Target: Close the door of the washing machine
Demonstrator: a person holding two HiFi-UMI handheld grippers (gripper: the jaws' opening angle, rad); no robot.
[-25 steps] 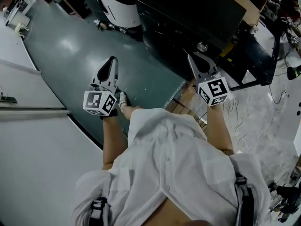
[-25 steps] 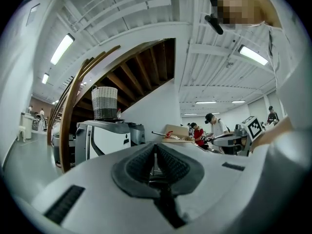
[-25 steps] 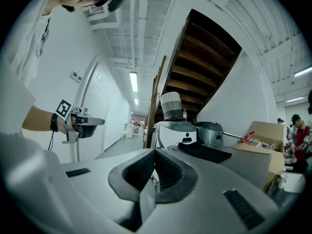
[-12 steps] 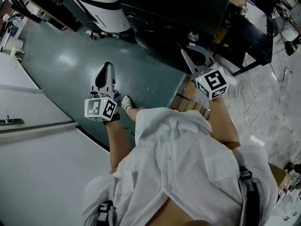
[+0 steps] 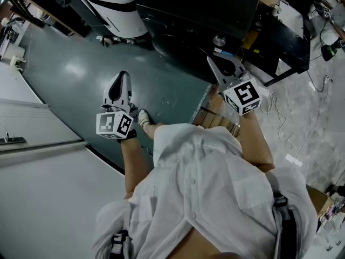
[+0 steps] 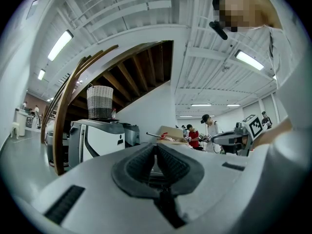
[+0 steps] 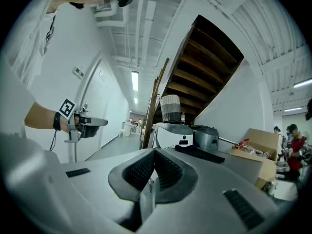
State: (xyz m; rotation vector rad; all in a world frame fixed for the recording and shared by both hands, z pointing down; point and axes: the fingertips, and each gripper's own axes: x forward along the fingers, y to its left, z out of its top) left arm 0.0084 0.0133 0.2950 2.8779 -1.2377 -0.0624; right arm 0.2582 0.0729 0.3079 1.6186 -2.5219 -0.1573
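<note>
In the head view a dark, boxy machine (image 5: 205, 15) with a round silver knob (image 5: 218, 40) stands just beyond my right gripper (image 5: 214, 59). I cannot make out its door. That gripper is shut and empty, with its tip close to the machine's front lower edge. My left gripper (image 5: 123, 75) is also shut and empty, and hangs over the green floor to the left. In the left gripper view the jaws (image 6: 155, 147) are together and point at a white-and-grey appliance (image 6: 95, 140). The right gripper (image 7: 154, 152) is likewise shut.
A wicker basket (image 6: 99, 101) stands on the white appliance, under a wooden staircase (image 7: 204, 62). A cardboard box (image 7: 258, 143) and several people (image 6: 194, 134) are off to the right. Cables (image 5: 280, 109) lie on the marbled floor on the right, and a white wall (image 5: 38, 188) runs along the left.
The head view has shifted a little, so the dark machine sits more to the left in it. Both grippers stay shut and hold much the same places.
</note>
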